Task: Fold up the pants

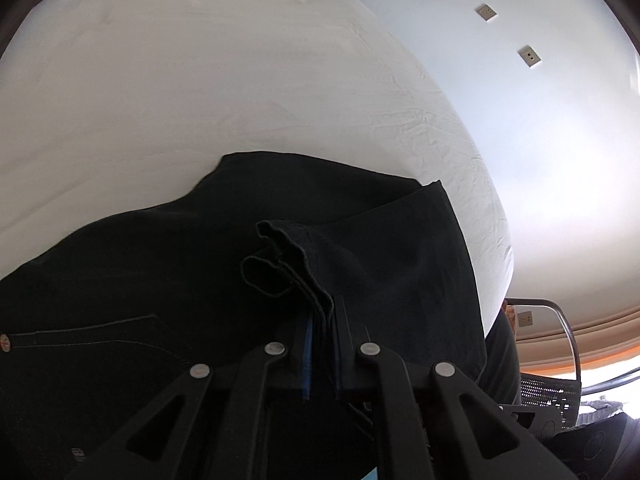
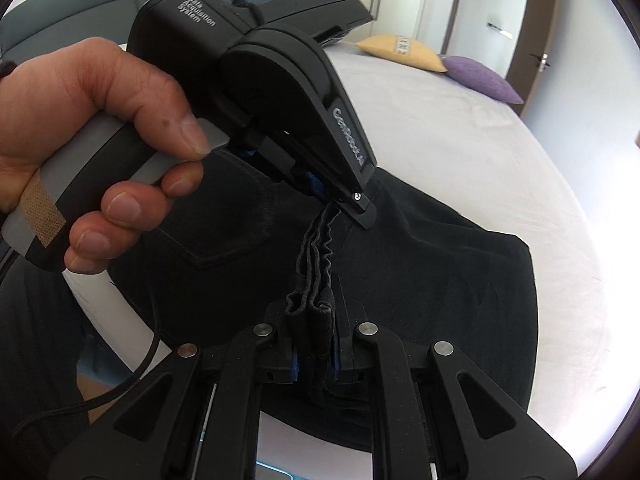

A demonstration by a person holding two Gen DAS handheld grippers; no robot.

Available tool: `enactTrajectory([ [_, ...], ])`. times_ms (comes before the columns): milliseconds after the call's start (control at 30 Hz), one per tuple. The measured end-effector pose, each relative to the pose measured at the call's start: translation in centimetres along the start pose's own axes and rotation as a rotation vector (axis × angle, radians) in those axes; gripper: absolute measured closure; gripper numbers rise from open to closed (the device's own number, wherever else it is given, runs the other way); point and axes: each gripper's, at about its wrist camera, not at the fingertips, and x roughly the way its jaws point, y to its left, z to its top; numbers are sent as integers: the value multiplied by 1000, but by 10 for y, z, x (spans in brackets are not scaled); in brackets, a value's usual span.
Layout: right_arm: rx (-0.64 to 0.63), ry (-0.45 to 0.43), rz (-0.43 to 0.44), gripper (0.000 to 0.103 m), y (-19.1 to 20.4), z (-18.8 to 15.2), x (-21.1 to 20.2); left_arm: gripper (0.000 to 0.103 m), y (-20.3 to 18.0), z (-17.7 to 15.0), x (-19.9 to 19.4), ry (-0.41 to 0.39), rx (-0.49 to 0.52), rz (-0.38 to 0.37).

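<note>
A: Black denim, that was the pants, lying on the white bed sheet near its close edge, back pocket up.

B: Grips?

A: I had both clamped. My right gripper was pinched together on a bunched stack of hem layers. My left gripper was shut on the same gathered hem, just beyond the right one. The left wrist view showed it too: left jaws together on folded edges.

B: So the hem ran between them?

A: Yes, a short, slack, crumpled strip from claw to claw, running almost straight away from the right camera. The rest of the garment spread under and past both claws, toward the bed's middle.

B: Which hand was nearer the body of the pants?

A: The left, I'd judge; it sat over the pocket side. The pillows were well apart from it all.
</note>
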Motion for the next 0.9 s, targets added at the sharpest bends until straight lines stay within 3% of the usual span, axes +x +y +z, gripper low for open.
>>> enactTrajectory([
  [300, -32, 77, 35, 91, 32, -8, 22, 92, 20, -10, 9, 17, -10, 46],
  [367, -20, 108, 56, 90, 33, -11, 26, 78, 21, -9, 14, 12, -14, 67],
  [433, -1, 132, 84, 88, 23, -12, 27, 74, 23, -9, 14, 2, -21, 71],
  [467, 20, 137, 114, 85, 20, -14, 23, 66, 22, -9, 12, -7, -21, 77],
  [533, 82, 150, 212, 71, 5, -20, 14, 45, 18, -11, 3, -42, -7, 120],
  [567, 118, 150, 254, 49, -2, -25, 7, 35, 16, -12, -3, -64, 3, 150],
  [600, 160, 136, 301, 38, -9, -30, -3, 32, 16, -14, -11, -90, 15, 197],
  [667, 239, 99, 410, 38, -29, -41, -27, 30, 2, -20, -23, -137, 50, 292],
  [767, 421, 79, 560, 38, -79, -59, -46, 30, -19, -37, -33, -196, 98, 332],
  [900, 616, 37, 667, 64, -176, -70, -42, 30, -51, -67, -11, -197, 179, 363],
])
